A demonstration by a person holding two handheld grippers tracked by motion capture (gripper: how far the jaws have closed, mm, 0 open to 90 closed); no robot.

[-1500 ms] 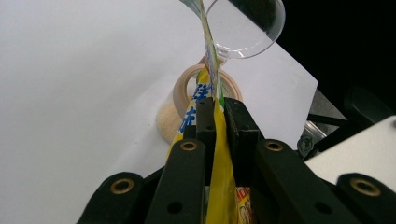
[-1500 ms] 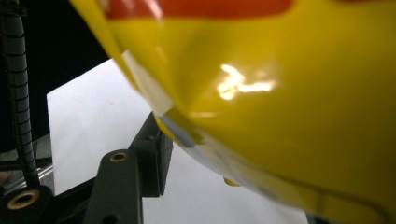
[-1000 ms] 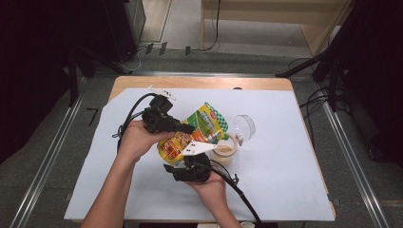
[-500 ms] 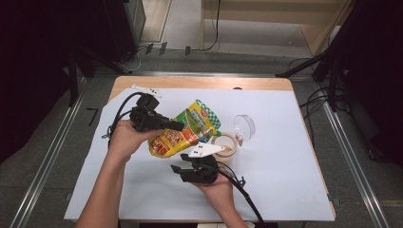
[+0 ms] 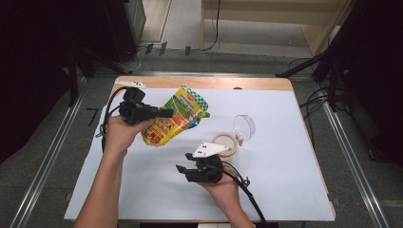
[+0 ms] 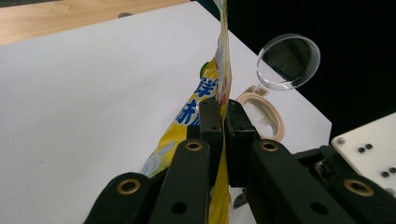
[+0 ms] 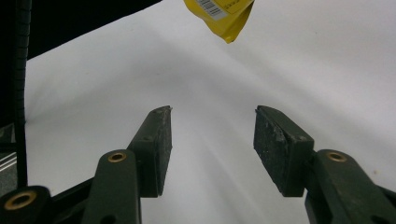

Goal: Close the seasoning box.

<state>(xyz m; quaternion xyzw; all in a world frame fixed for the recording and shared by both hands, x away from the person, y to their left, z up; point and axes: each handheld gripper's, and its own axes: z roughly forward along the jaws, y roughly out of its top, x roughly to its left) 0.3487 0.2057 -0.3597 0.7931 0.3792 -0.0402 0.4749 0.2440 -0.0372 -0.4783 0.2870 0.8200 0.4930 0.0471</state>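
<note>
The left gripper (image 5: 164, 113) is clamped tight on the edge of a yellow and green snack bag (image 5: 175, 118), holding it in the air over the left half of the white table cover (image 5: 285, 180). In the left gripper view the thin bag (image 6: 215, 100) runs straight up between the two pressed jaws. The right gripper (image 5: 183, 169) sits lower, nearer the person, with its jaws apart and nothing between them. Just beyond it lie a roll of tape (image 5: 226, 144) and a clear round lid (image 5: 244, 127) on the cover.
</note>
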